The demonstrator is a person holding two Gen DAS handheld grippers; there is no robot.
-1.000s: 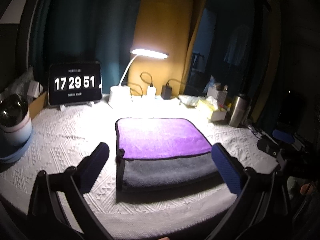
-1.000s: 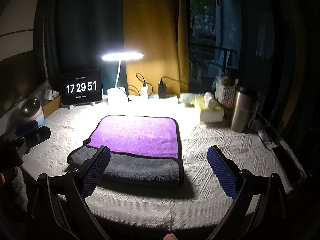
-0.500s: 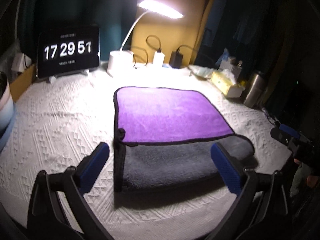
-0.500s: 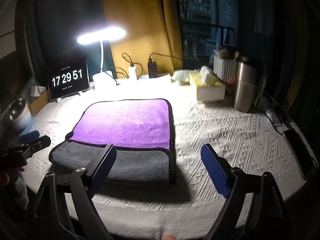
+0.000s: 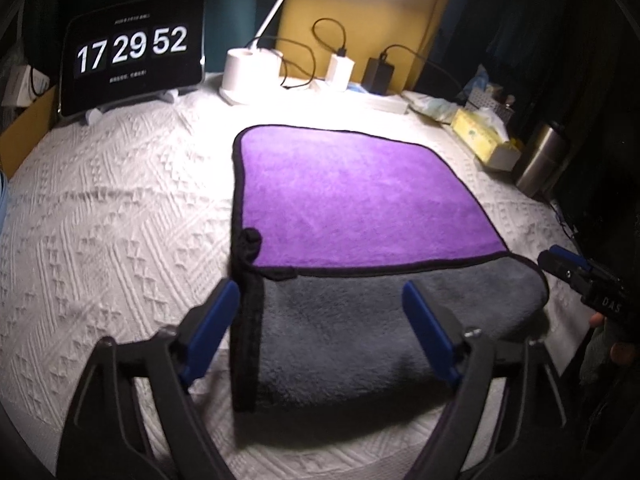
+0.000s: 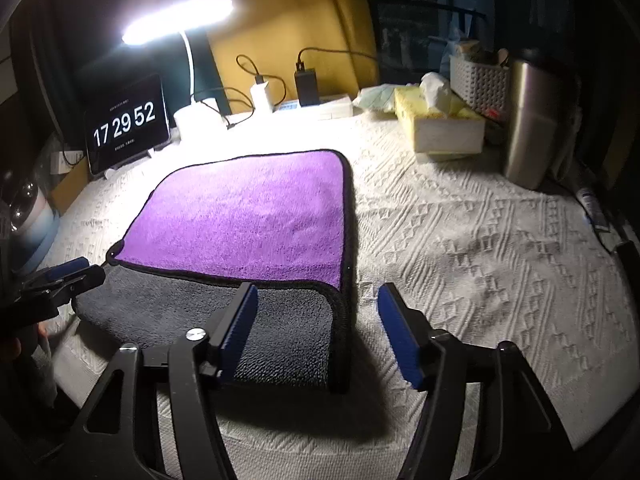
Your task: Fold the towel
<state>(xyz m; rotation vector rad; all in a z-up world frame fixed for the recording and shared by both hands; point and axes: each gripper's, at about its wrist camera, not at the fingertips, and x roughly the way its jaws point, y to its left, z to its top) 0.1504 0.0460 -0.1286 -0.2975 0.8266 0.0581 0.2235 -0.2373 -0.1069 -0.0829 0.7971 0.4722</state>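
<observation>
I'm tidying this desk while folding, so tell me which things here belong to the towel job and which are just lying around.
For the job:
towel
left gripper, open
right gripper, open

Lying about:
clock display
desk lamp
tissue box
steel flask
white basket
chargers

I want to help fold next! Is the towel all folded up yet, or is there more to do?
One fold looks done: the towel lies doubled, purple layer on top, a grey strip sticking out at the near edge. Right now the left gripper and right gripper are both open at the near corners, holding nothing. Probably left: grab those corners and fold again.
</observation>
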